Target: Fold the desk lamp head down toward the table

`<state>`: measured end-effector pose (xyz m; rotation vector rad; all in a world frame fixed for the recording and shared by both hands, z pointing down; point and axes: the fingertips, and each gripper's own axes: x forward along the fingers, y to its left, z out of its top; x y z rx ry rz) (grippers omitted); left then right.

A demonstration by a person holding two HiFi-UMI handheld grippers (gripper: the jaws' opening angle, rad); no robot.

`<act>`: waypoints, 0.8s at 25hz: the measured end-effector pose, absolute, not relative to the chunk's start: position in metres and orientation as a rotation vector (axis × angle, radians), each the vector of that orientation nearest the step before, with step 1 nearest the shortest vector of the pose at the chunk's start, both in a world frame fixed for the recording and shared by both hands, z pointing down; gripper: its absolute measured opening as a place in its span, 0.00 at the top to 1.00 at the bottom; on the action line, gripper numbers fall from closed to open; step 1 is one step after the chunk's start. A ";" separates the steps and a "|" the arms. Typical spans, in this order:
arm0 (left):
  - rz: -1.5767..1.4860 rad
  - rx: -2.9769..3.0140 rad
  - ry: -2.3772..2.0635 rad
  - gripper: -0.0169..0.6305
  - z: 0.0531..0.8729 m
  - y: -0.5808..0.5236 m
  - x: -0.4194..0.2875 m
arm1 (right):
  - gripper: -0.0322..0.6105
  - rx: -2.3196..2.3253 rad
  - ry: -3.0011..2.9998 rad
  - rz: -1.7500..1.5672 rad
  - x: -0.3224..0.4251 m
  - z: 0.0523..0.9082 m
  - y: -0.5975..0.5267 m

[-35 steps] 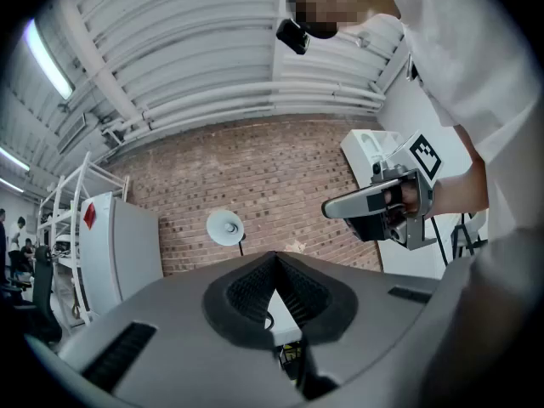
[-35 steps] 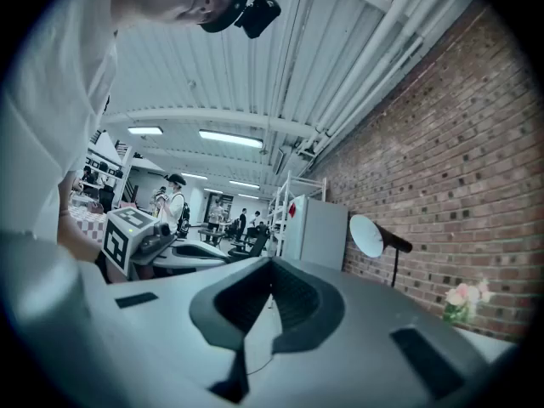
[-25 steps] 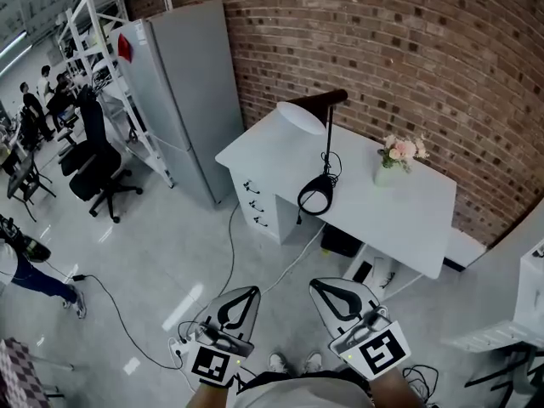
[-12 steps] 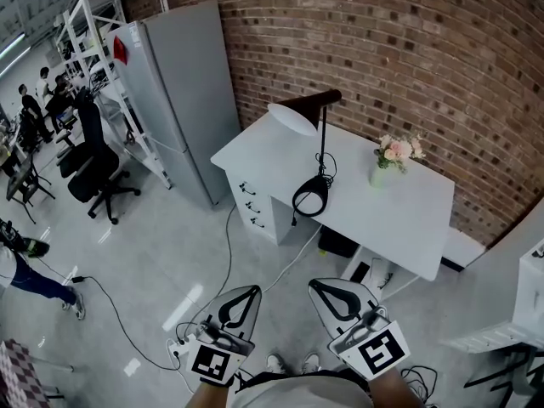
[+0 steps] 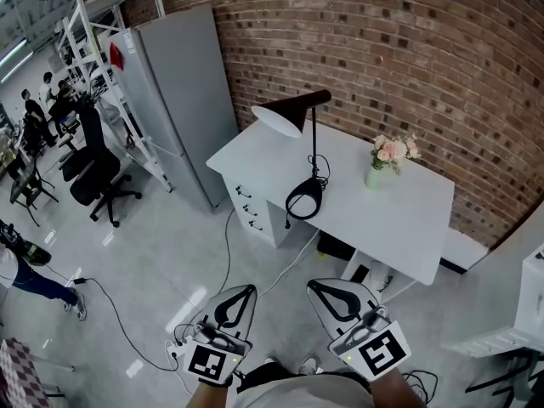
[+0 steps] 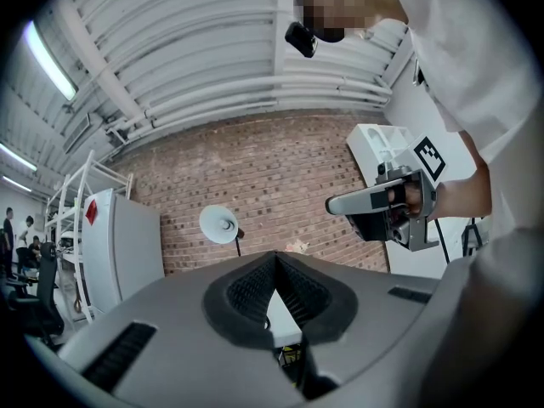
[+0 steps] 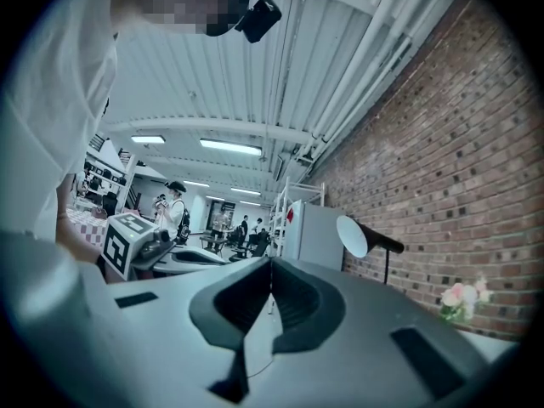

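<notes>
On your left gripper (image 5: pixel 248 289) the jaws are pressed tip to tip with nothing between them, and on your right gripper (image 5: pixel 313 284) they are likewise closed and empty. The two sit side by side, low in the head view, above the glossy grey floor (image 5: pixel 153 253). Well apart from them, toward 12 o'clock, the black desk lamp (image 5: pixel 314 147) stands on the white desk (image 5: pixel 408 219). Its round base (image 5: pixel 303 201) is near the desk's front edge, its thin stem is upright, and its cone-shaped head (image 5: pixel 279 119), white inside, is raised at the top, reaching toward 10 o'clock. A small vase of pink flowers (image 5: pixel 387 155) sits at 3 o'clock of the lamp, near the red brick wall (image 5: pixel 408 49).
</notes>
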<state>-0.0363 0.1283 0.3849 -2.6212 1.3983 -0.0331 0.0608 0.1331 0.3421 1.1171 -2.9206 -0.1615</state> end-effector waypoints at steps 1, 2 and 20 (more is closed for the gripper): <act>-0.040 -2.615 1.408 0.96 0.387 0.127 -0.035 | 0.92 1.112 -2.921 -0.158 0.063 0.344 0.132; -0.043 -2.609 1.418 0.96 0.387 0.126 -0.034 | 0.92 1.108 -2.923 -0.154 0.066 0.347 0.131; -0.076 -2.548 1.591 0.96 0.401 0.122 -0.072 | 0.92 0.882 -3.026 -0.087 0.015 0.358 0.110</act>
